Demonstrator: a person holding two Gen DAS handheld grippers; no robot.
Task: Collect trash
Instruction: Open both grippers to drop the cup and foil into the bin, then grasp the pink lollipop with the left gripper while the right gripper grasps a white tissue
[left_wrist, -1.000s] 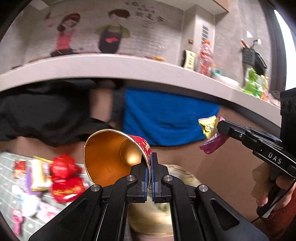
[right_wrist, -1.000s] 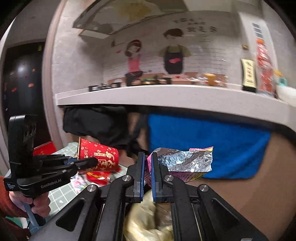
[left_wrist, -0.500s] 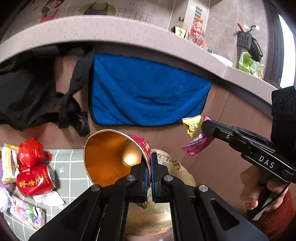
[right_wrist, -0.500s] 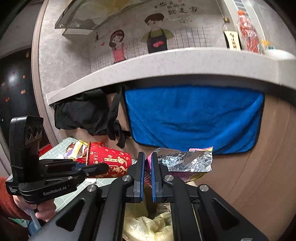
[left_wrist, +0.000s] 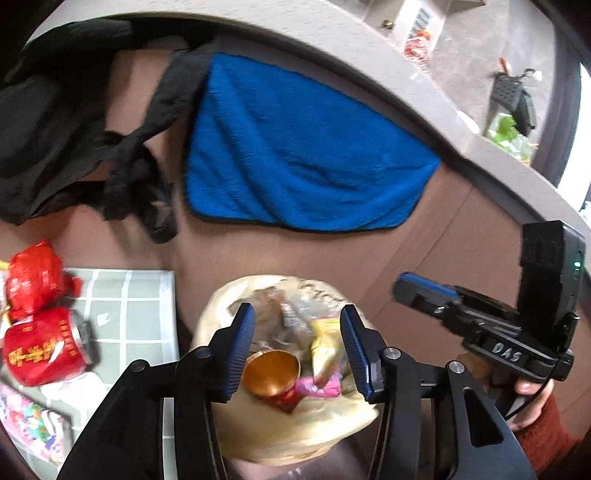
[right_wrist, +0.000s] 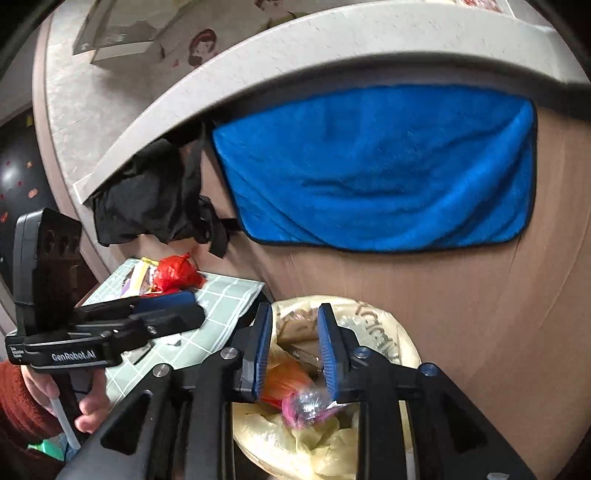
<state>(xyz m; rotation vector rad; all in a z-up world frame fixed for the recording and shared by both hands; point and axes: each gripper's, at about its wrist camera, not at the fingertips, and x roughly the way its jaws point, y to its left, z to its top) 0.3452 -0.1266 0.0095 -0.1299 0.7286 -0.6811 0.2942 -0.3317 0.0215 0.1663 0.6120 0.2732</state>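
A bin lined with a pale yellow bag (left_wrist: 295, 439) sits below both grippers, also in the right wrist view (right_wrist: 384, 332). My left gripper (left_wrist: 297, 350) is open and empty above it. A red paper cup with a gold inside (left_wrist: 271, 374) and a pink-yellow snack wrapper (left_wrist: 323, 365) lie in the bag. My right gripper (right_wrist: 295, 354) is open and empty over the bag; the cup (right_wrist: 286, 384) and the pink foil wrapper (right_wrist: 304, 402) lie below it.
A grey checked mat (left_wrist: 125, 314) at the left holds a red can (left_wrist: 40, 349), a crumpled red wrapper (left_wrist: 33, 278) and other wrappers (left_wrist: 29, 428). A blue towel (left_wrist: 295, 155) and black cloth (left_wrist: 55, 122) hang under a counter.
Both grippers tilted down over the bin and opened. The cup left the left gripper and the wrapper left the right gripper; both now lie in the bag.
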